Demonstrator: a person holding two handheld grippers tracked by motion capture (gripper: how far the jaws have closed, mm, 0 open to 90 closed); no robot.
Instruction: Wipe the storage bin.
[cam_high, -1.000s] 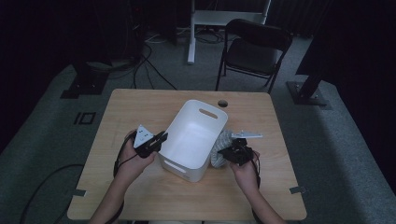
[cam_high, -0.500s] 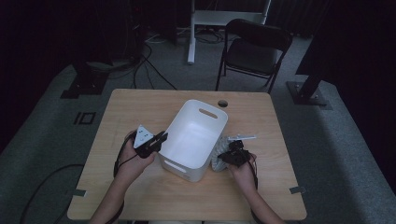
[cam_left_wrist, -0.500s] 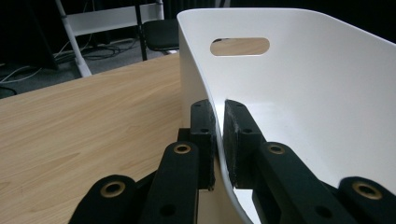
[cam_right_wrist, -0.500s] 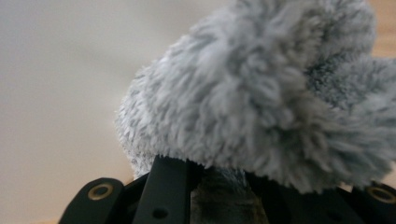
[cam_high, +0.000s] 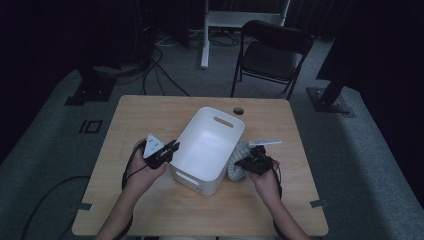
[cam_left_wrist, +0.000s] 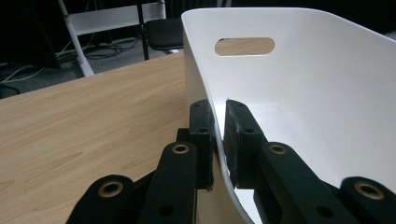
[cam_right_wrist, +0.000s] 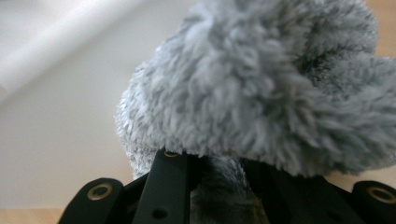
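A white plastic bin (cam_high: 210, 150) with handle slots stands in the middle of the wooden table (cam_high: 150, 115). My left gripper (cam_high: 170, 149) is shut on the bin's left wall; in the left gripper view its pads (cam_left_wrist: 201, 135) pinch the thin white rim (cam_left_wrist: 219, 154) from both sides. My right gripper (cam_high: 246, 162) is shut on a grey fluffy thing (cam_high: 237, 161), held against the bin's right outer side. In the right gripper view the grey fluff (cam_right_wrist: 261, 88) bulges over the jaws, with the bin's white wall (cam_right_wrist: 56, 93) behind it.
A black folding chair (cam_high: 272, 55) and a white stand leg (cam_high: 205, 35) are beyond the table's far edge. A round hole (cam_high: 238, 110) lies in the tabletop behind the bin. Cables run across the floor at the left.
My right gripper and the grey fluffy thing have shifted slightly left, closer against the bin's right side. The left gripper and the bin have stayed put.
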